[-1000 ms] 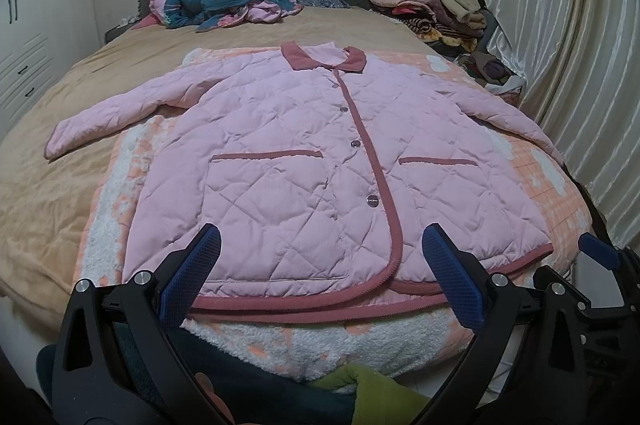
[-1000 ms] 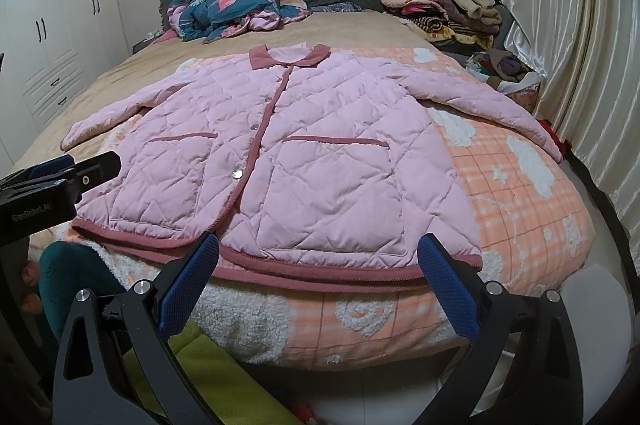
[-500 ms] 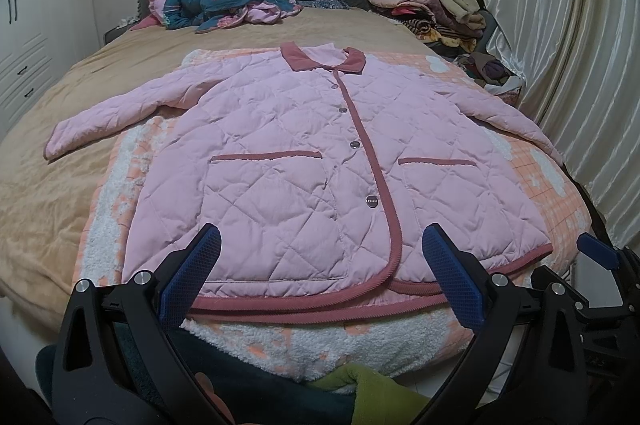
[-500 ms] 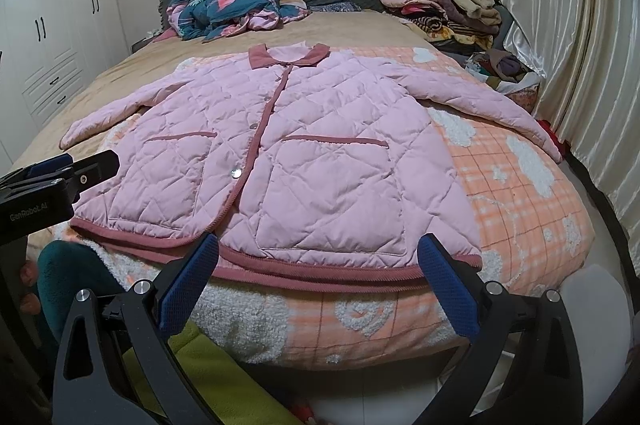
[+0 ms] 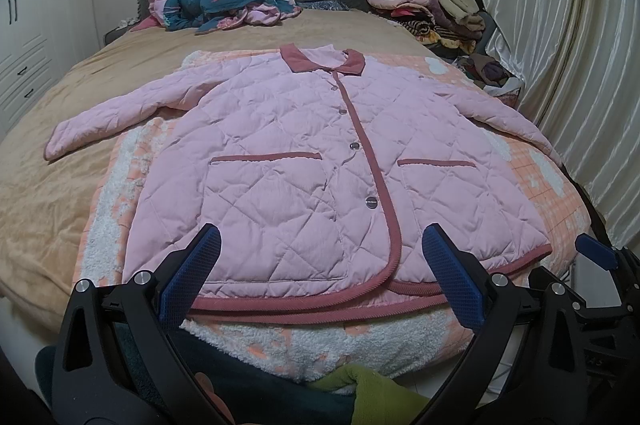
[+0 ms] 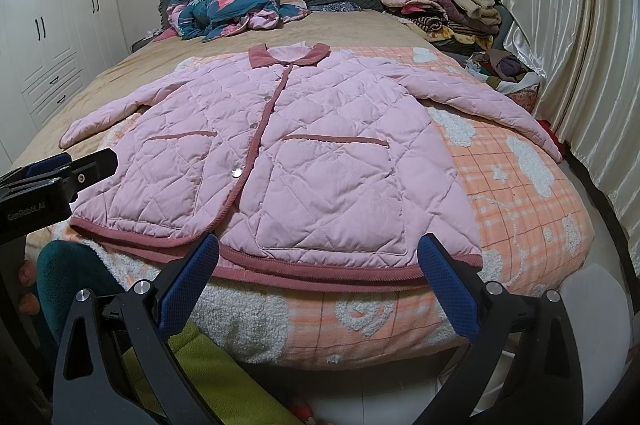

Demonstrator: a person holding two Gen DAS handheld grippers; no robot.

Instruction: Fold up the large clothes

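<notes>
Pink quilted jacket (image 5: pixel 320 165) lies flat mid-frame for folding; I hold left gripper (image 5: pixel 320 277) and right gripper (image 6: pixel 318 275) wide-jawed, empty, near its hem.

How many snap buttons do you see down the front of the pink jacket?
4 on the pink jacket: near the collar, upper chest, pocket level, near the hem. Others may be hidden.

Dim, even indoor light; sharp focus, strong fisheye bending, dark vignetted corners.
</notes>
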